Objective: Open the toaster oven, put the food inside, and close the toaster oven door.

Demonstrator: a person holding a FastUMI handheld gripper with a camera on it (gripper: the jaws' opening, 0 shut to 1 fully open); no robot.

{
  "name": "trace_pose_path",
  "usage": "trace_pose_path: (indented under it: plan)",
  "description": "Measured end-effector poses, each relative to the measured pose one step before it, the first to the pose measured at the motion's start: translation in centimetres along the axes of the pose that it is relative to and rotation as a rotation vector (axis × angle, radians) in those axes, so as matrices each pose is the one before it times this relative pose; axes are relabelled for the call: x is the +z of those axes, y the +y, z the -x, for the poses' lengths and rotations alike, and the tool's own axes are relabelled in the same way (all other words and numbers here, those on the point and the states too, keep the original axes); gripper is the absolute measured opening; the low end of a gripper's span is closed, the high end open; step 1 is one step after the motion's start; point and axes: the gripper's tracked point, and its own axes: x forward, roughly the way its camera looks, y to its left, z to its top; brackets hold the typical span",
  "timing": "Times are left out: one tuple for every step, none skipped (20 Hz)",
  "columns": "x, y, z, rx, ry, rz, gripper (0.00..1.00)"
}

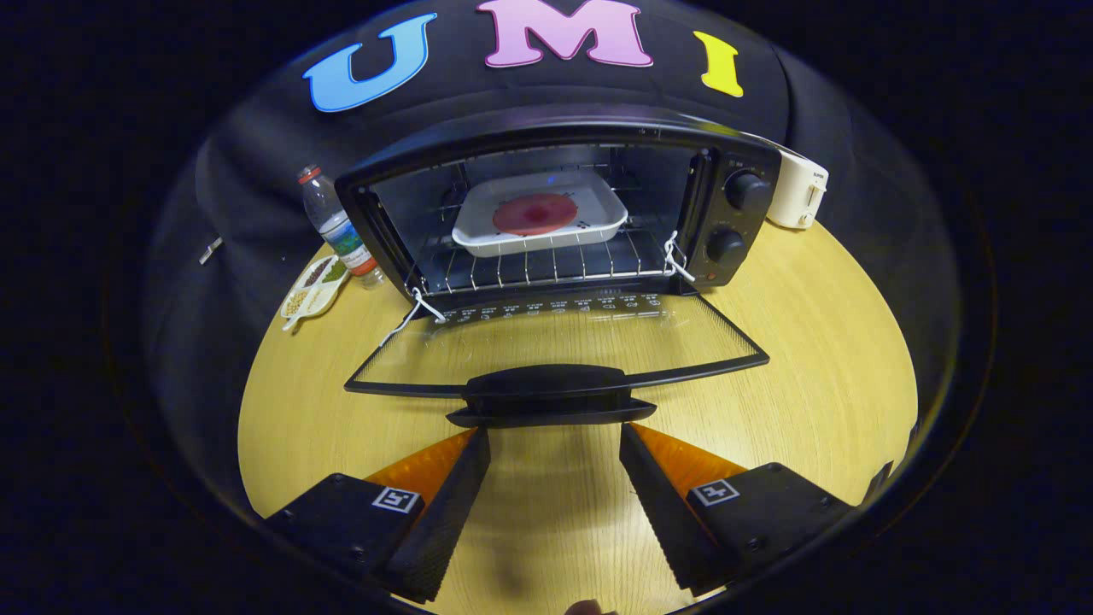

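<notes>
toaster oven (564,213) open, food (535,213) inside

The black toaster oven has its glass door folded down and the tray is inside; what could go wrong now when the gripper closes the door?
1. The gripper is open just before the black door handle; if the fingers catch only its front edge, the glass door may slip and drop back.
2. The white tray with the round red food sits on the wire rack; a hard slam could shift it.
3. Pushing could slide the black toaster oven on the wooden table.
</notes>
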Motion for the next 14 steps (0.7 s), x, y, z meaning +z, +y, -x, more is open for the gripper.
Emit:
trace_pose_path:
  plan:
    - [0.442, 0.106, 0.329, 0.00311, -0.01647, -0.00702, 0.99]
    - [0.543, 0.058, 0.41, 0.0033, -0.01856, -0.01103, 0.99]
    - [0.512, 0.122, 0.457, 0.00329, -0.01915, -0.01153, 0.99]
    - [0.625, 0.11, 0.368, 0.00238, -0.0186, -0.01029, 0.99]
    - [0.613, 0.105, 0.459, 0.00247, -0.01914, -0.00416, 0.99]
    - [0.692, 0.142, 0.194, 0.00094, -0.02019, 0.00236, 0.99]
    - [0.514, 0.107, 0.097, 0.00031, -0.0223, 0.00806, 0.99]
    - [0.732, 0.112, 0.161, -0.00214, -0.02172, 0.01305, 0.99]
    - [0.627, 0.131, 0.087, -0.00109, -0.01986, 0.01798, 0.99]
    - [0.675, 0.203, 0.152, 0.00383, -0.01579, 0.01548, 0.99]
    - [0.639, 0.19, 0.166, 0.00165, -0.00973, 0.00819, 0.99]
    - [0.73, 0.086, 0.197, 0.00129, -0.01232, 0.00148, 0.99]
    - [0.68, 0.013, 0.462, 0.00063, -0.01716, -0.00361, 0.99]
    - [0.714, -0.039, 0.524, 0.00267, -0.0191, -0.0058, 0.99]
